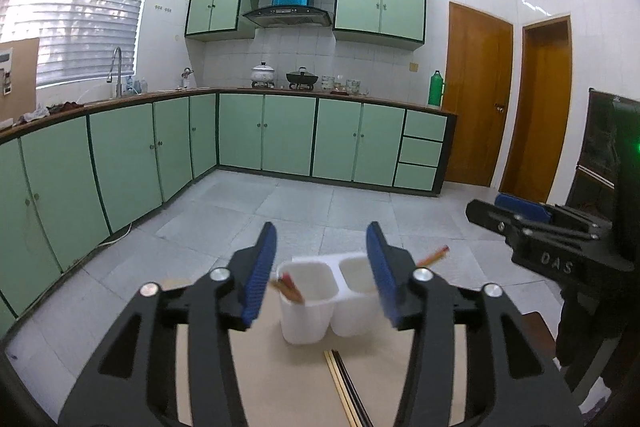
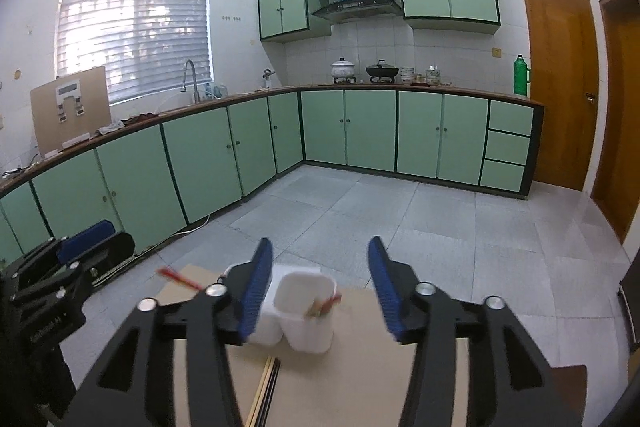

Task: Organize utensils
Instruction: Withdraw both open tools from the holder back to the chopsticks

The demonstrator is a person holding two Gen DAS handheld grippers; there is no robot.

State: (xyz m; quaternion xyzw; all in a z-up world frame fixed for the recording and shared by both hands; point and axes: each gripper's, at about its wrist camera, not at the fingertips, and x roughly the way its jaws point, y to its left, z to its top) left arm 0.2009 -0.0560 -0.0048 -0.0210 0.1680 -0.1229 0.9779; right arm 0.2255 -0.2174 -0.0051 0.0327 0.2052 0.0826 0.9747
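Left gripper and right gripper: jaws apart, empty, above the holder. Red sticks inside the holder; loose chopsticks just before it on the table. Risk: light holder tipping if nudged on approach.

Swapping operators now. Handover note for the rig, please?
Left gripper: open, holding nothing. Right gripper: open, holding nothing.
White two-cup holder stands at the table's far edge; one cup holds red-tipped chopsticks. One more lies on the table behind the holder.
A dark and light chopstick pair lies on the table in front of it.
Left: put the loose chopsticks into the holder.
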